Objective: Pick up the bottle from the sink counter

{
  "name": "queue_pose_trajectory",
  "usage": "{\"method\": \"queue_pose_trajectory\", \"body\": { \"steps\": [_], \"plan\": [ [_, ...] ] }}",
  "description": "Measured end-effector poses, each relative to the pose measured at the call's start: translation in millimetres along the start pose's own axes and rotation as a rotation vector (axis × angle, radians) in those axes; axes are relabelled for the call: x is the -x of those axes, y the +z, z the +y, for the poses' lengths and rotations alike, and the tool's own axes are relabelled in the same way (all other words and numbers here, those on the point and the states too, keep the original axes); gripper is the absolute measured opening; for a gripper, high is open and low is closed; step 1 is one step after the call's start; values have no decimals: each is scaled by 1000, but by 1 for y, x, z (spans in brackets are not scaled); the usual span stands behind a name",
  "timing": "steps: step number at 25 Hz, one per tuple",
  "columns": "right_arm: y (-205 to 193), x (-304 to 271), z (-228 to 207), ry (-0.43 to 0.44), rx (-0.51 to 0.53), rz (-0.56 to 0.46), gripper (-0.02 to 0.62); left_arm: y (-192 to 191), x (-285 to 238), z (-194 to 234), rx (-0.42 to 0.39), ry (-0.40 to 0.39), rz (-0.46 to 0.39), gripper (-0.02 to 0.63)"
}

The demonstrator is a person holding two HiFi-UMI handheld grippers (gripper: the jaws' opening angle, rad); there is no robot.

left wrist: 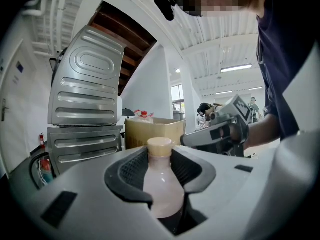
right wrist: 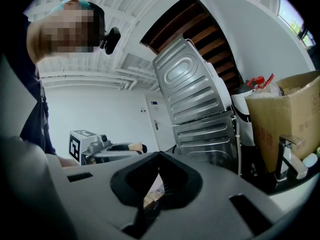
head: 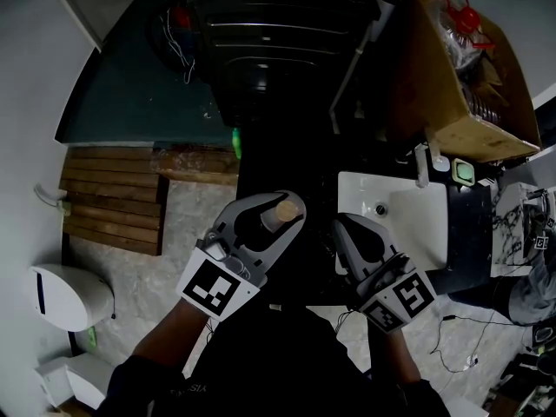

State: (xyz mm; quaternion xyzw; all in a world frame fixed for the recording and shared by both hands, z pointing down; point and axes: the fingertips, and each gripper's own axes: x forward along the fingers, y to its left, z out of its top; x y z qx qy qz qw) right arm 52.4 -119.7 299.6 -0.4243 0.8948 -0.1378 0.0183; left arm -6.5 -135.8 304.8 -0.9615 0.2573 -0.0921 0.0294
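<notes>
- My left claw [head: 280,214] is clamped on the bottle [left wrist: 161,191]. The pads press its upper body on both sides, and the cap pokes up past the claw tips.
- The bottle is off the table. In the head view it hangs to the left of the sink [head: 427,220], well apart from the basin.
- My right claw [right wrist: 159,155] is closed with its tips meeting, and it holds nothing. It sits between the bottle and the sink, just beside the left claw.
- Slip risk: the bottle looks smooth and rounded where I hold it. If I ease the grip or jerk the claw, I think it could slide down out of the pads.
- Tilt risk: the grip is high on the bottle, so a quick swing may pivot it between the pads.
- Knock risk: if I drift towards the sink, the right claw could bump the bottle.
</notes>
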Motion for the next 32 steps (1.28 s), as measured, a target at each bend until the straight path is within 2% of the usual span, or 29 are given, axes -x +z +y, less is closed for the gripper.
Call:
{"method": "queue_pose_trajectory", "body": {
  "steps": [32],
  "plan": [
    [2, 17, -4, 10, 0, 2, 25, 9, -10, -17, 3, 3, -11, 143]
  ]
}}
